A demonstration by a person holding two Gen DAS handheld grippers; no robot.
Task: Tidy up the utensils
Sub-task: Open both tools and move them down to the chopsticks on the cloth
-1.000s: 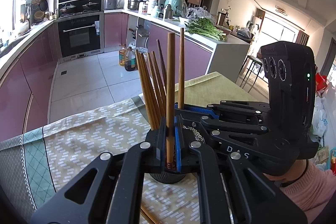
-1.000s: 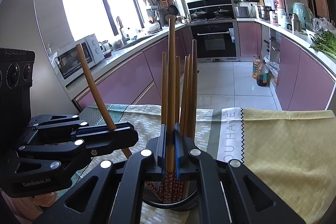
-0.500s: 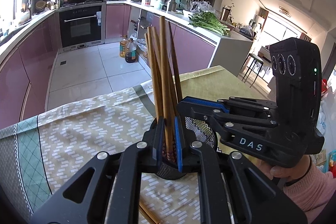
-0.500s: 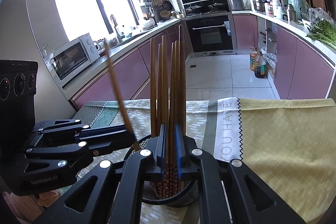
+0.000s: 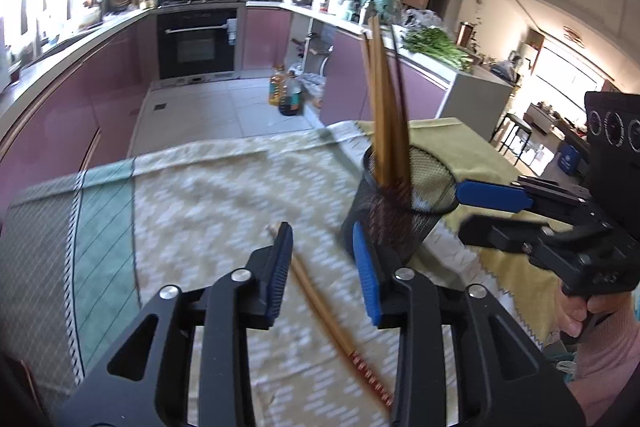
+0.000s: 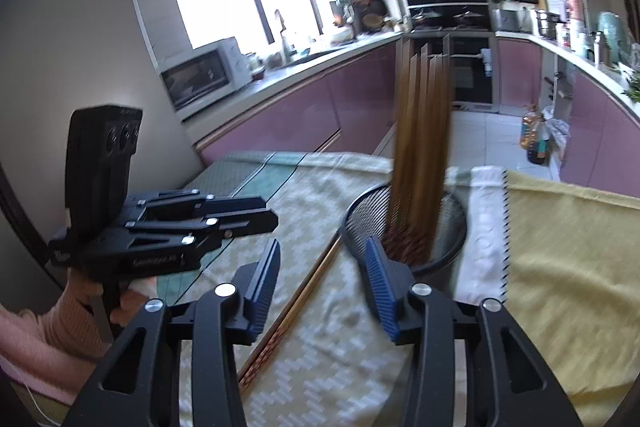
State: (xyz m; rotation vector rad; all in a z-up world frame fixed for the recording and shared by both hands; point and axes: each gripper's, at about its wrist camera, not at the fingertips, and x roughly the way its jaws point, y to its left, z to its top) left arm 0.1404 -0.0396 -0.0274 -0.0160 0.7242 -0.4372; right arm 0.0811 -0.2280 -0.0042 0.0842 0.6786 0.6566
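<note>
Grippers (image 5: 322, 265) (image 6: 322, 285) both open | chopsticks (image 5: 386, 99) in holder (image 5: 400, 205)

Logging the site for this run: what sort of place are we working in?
A home kitchen, most likely: a built-in oven under a stove with pots, a microwave on the counter beside a window, and purple cabinets along the walls.

The left tongs (image 5: 322, 267) stand spread wide, blue-padded fingers (image 5: 280, 269) well apart with nothing between them. The right tongs (image 6: 322, 281) gape the same way, also gripping nothing. Each is held by a hand in a pink sleeve, the right hand (image 5: 580, 311) wrapped around its handle right of the left tongs.
</note>
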